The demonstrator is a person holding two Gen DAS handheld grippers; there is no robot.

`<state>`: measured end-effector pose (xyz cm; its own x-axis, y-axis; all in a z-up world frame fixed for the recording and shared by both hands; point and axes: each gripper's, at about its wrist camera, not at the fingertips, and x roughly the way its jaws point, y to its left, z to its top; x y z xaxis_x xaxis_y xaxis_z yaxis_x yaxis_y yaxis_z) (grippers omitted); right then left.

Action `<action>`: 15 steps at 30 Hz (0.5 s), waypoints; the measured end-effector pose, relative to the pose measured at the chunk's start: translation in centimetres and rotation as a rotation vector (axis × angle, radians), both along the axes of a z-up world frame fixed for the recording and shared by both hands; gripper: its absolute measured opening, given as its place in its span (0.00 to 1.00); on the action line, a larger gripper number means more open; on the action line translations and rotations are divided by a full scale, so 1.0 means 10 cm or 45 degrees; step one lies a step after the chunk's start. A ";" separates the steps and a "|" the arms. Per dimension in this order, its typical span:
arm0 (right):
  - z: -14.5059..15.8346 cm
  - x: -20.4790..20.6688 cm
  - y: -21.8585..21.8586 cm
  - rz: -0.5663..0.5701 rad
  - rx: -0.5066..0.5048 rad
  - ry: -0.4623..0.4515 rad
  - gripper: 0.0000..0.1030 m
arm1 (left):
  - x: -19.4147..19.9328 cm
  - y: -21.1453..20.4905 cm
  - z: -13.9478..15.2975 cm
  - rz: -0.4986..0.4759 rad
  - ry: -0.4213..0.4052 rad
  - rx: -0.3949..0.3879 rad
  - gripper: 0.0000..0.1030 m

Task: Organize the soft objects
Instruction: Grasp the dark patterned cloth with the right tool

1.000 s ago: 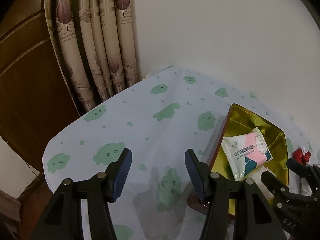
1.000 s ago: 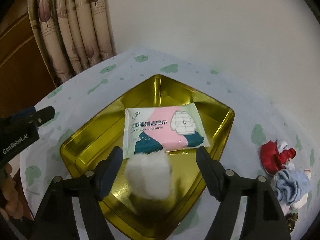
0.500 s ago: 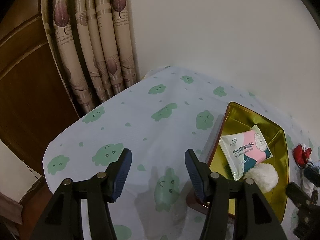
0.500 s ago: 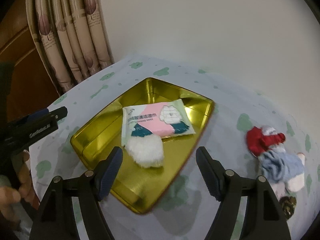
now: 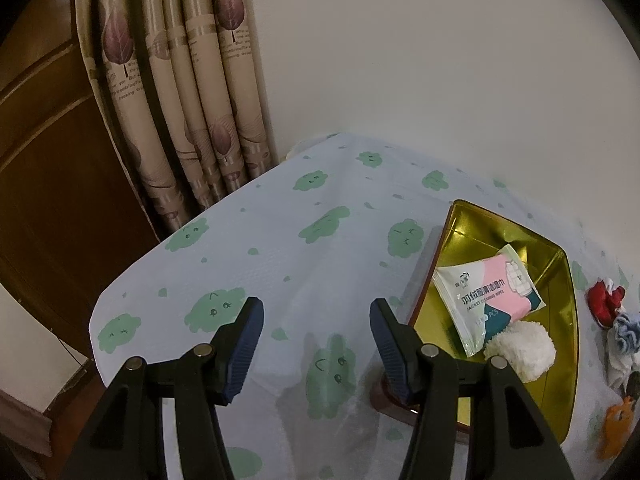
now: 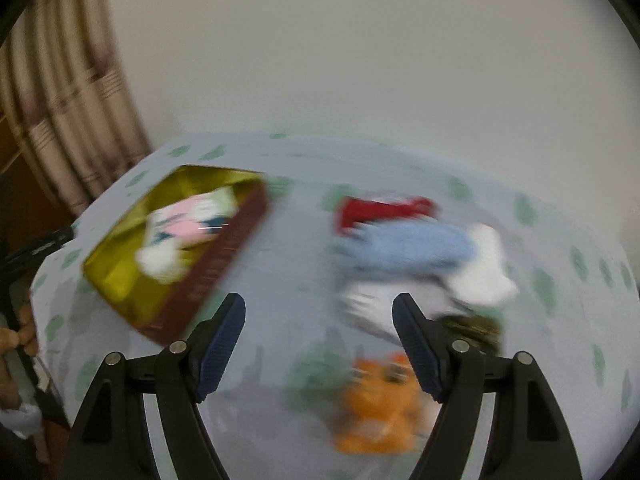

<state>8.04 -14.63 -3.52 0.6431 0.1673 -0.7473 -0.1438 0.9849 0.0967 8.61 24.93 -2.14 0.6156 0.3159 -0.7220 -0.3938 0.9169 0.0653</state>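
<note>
1. Two grippers show. The left gripper (image 5: 316,344) has its jaws apart with nothing between them, only the tablecloth (image 5: 280,248) beneath. The right gripper (image 6: 318,344) also has its jaws spread wide and empty.
2. One gold tray (image 5: 568,280) sits to the right of the left gripper, just past its right finger. In the right wrist view the tray (image 6: 116,264) lies ahead and to the left of the right gripper, well apart from it.
3. Two soft things lie inside the tray: one flat pack of wipes (image 5: 486,296), white, pink and dark teal with printed lettering, and one fluffy white ball (image 5: 522,348) touching the pack's near corner.
4. Outside the tray, ahead of the right gripper and a little to its right, lies a cluster of cloth pieces: one red (image 6: 380,208), one pale blue (image 6: 412,244) and one white (image 6: 484,268). That view is blurred, so these may be parts of one doll or separate items; I cannot tell.
5. One orange plush toy (image 6: 380,400) lies on the cloth just below the gap of the right gripper, nearer its right finger, not touching either pad.
6. One small dark object (image 6: 472,326) sits just behind the right finger; it is too smeared to name.
7. In the left wrist view the red piece (image 5: 606,296), the blue-and-white piece (image 5: 624,332) and the orange toy (image 5: 618,420) line the far right edge, beyond the tray.
8. One patterned curtain (image 5: 176,92) hangs ahead and to the left of the left gripper, beside a plain wall (image 5: 420,60).
</note>
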 end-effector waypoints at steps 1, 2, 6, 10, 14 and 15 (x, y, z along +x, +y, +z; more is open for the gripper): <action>-0.02 -0.01 -0.13 -0.037 -0.003 0.005 0.72 | 0.00 -0.01 0.01 -0.002 -0.002 0.003 0.55; -0.04 -0.04 -0.28 -0.077 -0.003 0.010 0.72 | -0.01 -0.02 0.01 -0.006 -0.004 0.005 0.55; -0.13 -0.09 -0.72 -0.194 -0.011 0.043 0.75 | -0.02 -0.06 0.03 -0.019 -0.021 0.020 0.55; -0.29 -0.12 -0.96 -0.237 -0.023 0.079 0.79 | -0.03 -0.10 0.04 -0.032 -0.026 0.029 0.55; -0.47 -0.06 -1.03 -0.225 -0.024 0.131 0.83 | -0.04 -0.14 0.05 -0.046 -0.032 0.048 0.55; -0.51 -0.04 -1.03 -0.220 -0.020 0.140 0.83 | -0.04 -0.14 0.05 -0.046 -0.034 0.051 0.55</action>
